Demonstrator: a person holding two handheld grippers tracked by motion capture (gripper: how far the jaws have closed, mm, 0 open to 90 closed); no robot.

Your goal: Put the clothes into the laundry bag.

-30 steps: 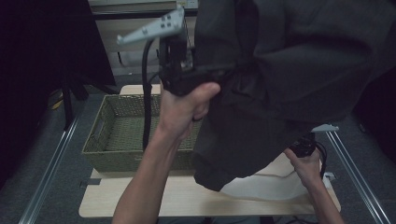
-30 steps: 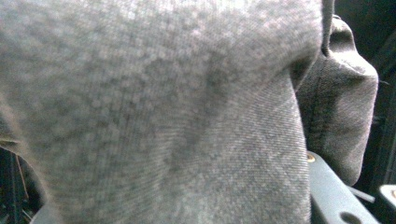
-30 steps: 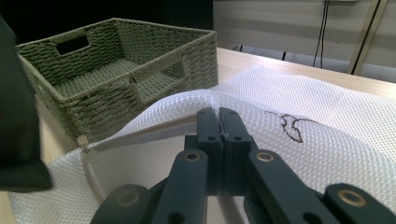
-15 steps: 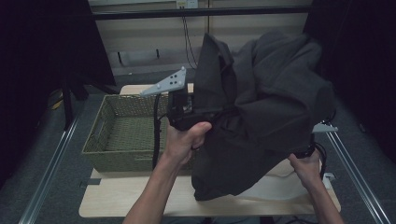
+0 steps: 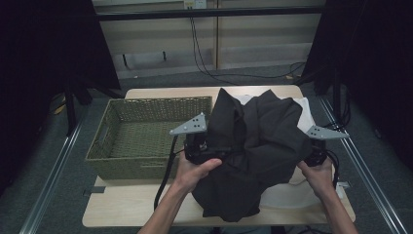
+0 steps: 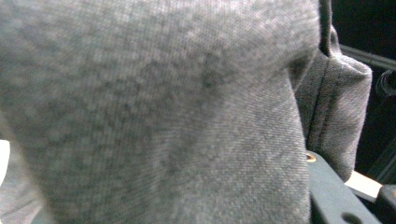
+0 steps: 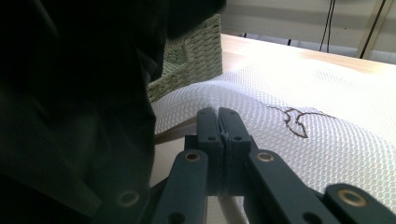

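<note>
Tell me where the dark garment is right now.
In the high view the dark garment is bunched on the table's right half, over a white cloth, just right of the wicker basket.

Basket (image 5: 146, 141) on table (image 5: 126, 214), at 9 o'clock of garment (image 5: 253, 156), mesh cloth (image 5: 287, 197) flat on table beneath garment, showing at its 5 and 1 o'clock, rails on the floor at 3 and 9 o'clock of table
</note>
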